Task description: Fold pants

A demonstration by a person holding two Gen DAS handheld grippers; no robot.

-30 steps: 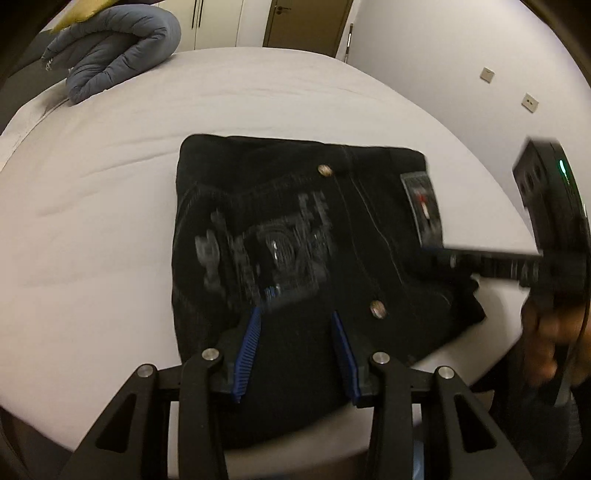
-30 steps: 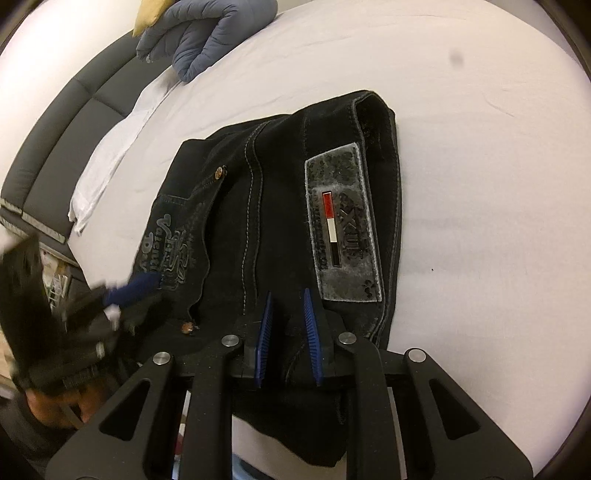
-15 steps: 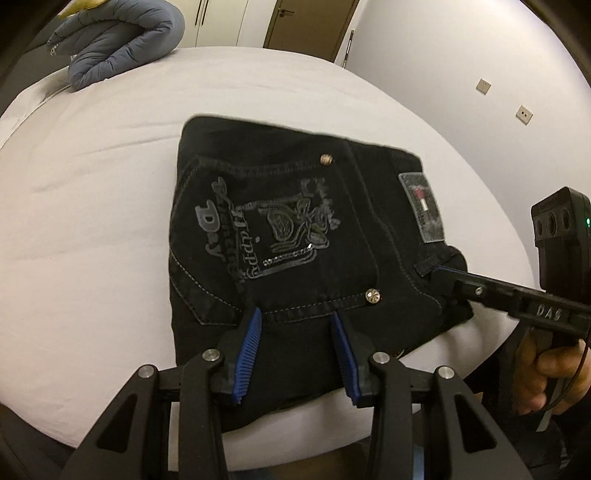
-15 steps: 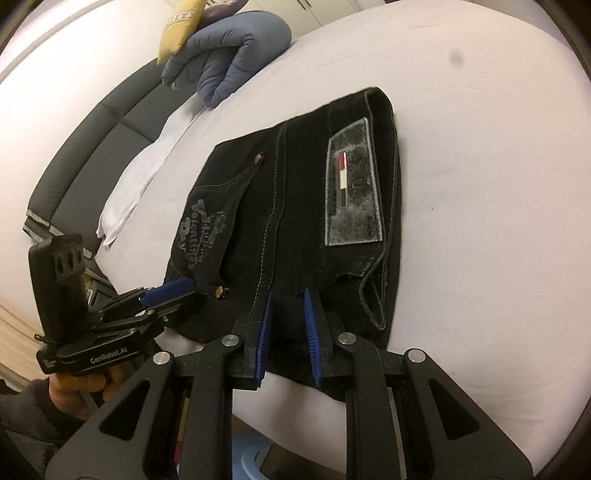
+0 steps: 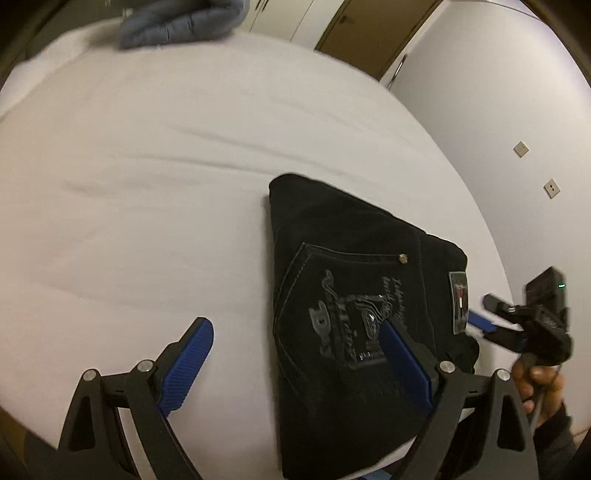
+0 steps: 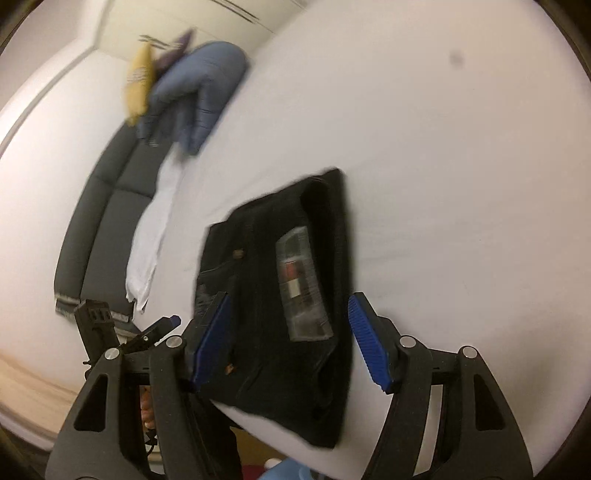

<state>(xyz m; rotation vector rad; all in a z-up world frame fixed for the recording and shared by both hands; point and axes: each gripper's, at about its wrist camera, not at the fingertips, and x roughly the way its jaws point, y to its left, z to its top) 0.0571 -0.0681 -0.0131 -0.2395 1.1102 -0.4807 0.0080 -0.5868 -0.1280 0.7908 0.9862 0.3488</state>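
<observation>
The folded black pants [image 5: 351,295] lie on the white bed near its front edge, back pocket print and grey label [image 6: 303,288] facing up. My left gripper [image 5: 295,326] hovers over the pants' left edge. Its jaws are opening wide: the right pad is over the cloth, the left pad over bare sheet, and neither presses on anything. My right gripper [image 6: 289,298] is above the label end of the pants [image 6: 280,240]. Its jaws are also opening, one pad on each side of the fold without pinching it. Each gripper also shows in the other's view, the right gripper [image 5: 491,314] and the left gripper [image 6: 162,325].
The white sheet [image 5: 147,184] spreads wide to the left and behind the pants. A blue-grey quilt [image 6: 199,92] and a yellow pillow [image 6: 138,81] lie at the head end by a dark headboard [image 6: 103,221]. A hand [image 5: 535,384] holds the right gripper's handle. A door [image 5: 369,33] stands beyond the bed.
Both grippers' jaws have spread from narrow to wide and let go of the pants' near edge. Both have pulled back and rolled, and the pants now sit further right in the left wrist view.
</observation>
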